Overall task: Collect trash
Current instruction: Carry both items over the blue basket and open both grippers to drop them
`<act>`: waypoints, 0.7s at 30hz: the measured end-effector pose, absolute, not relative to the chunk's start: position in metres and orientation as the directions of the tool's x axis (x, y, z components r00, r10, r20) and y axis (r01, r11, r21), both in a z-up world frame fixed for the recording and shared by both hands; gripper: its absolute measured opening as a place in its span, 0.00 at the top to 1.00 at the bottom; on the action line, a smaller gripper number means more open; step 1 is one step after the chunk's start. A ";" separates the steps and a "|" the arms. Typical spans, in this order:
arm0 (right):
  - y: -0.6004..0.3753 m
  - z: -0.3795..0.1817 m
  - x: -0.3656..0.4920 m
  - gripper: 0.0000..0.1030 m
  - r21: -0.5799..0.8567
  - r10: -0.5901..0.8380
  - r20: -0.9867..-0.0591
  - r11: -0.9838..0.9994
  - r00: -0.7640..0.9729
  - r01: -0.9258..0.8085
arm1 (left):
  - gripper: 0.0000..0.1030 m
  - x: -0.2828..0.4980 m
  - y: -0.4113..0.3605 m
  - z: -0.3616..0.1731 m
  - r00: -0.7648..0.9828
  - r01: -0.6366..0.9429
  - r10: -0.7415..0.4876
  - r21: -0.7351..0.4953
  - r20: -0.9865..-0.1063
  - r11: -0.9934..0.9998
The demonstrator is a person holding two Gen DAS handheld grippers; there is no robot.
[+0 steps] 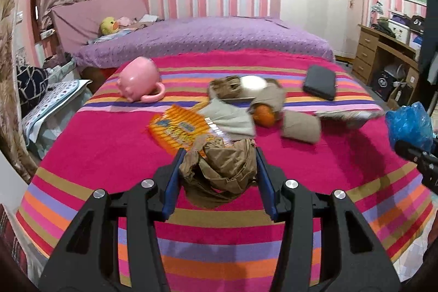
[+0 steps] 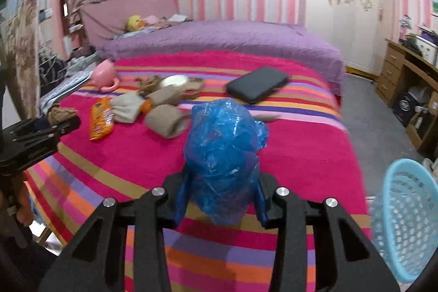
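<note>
My left gripper (image 1: 217, 163) is shut on a crumpled brown paper bag (image 1: 221, 166), held just above the striped bedspread (image 1: 109, 155). My right gripper (image 2: 221, 185) is shut on a crumpled blue plastic bag (image 2: 223, 152) that bulges up between its blue pads. The same blue plastic bag (image 1: 409, 125) shows at the right edge of the left wrist view. On the bed lie an orange snack wrapper (image 1: 180, 130), grey-brown paper wads (image 1: 301, 126), an orange fruit (image 1: 264, 114) and a white round object (image 1: 253, 85). The left gripper (image 2: 58, 122) shows at the left of the right wrist view.
A pink pig-shaped mug (image 1: 139, 80) lies on its side at the far left of the spread. A dark flat case (image 1: 320, 85) rests at the far right. A light blue mesh basket (image 2: 405, 218) stands off the bed's right edge. A wooden desk (image 2: 410, 73) lines the right wall.
</note>
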State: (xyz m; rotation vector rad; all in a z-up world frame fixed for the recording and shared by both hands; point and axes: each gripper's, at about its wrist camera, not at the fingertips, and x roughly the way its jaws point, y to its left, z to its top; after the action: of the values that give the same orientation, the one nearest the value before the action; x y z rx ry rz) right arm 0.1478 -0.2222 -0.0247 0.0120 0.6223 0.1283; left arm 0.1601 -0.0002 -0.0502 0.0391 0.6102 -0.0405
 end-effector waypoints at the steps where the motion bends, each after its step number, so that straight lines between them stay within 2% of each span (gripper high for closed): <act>1: -0.234 -0.024 0.146 0.62 0.056 0.110 -0.577 0.994 0.810 -0.095 | 0.53 0.159 -0.005 -0.049 0.821 0.054 -0.028 0.030 -0.570 0.998; 9: -0.317 -0.010 0.130 0.62 0.036 -0.011 -0.527 0.999 0.850 0.035 | 0.53 0.158 -0.062 -0.038 0.826 0.098 -0.051 0.053 -0.561 0.994; 15: -0.402 0.004 0.107 0.62 0.053 -0.119 -0.487 0.985 0.865 0.165 | 0.53 0.149 -0.133 -0.025 0.858 0.172 -0.097 0.106 -0.504 0.979; 21: -0.485 -0.008 0.089 0.62 0.013 -0.246 -0.509 0.956 0.825 0.293 | 0.53 0.152 -0.220 -0.027 0.810 0.289 -0.215 0.052 -0.546 0.956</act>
State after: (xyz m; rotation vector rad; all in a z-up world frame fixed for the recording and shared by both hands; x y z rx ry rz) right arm 0.0890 -0.4853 -0.0083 0.0918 0.5281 -0.2866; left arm 0.1523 -0.2199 -0.0270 0.1351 0.5661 -0.2706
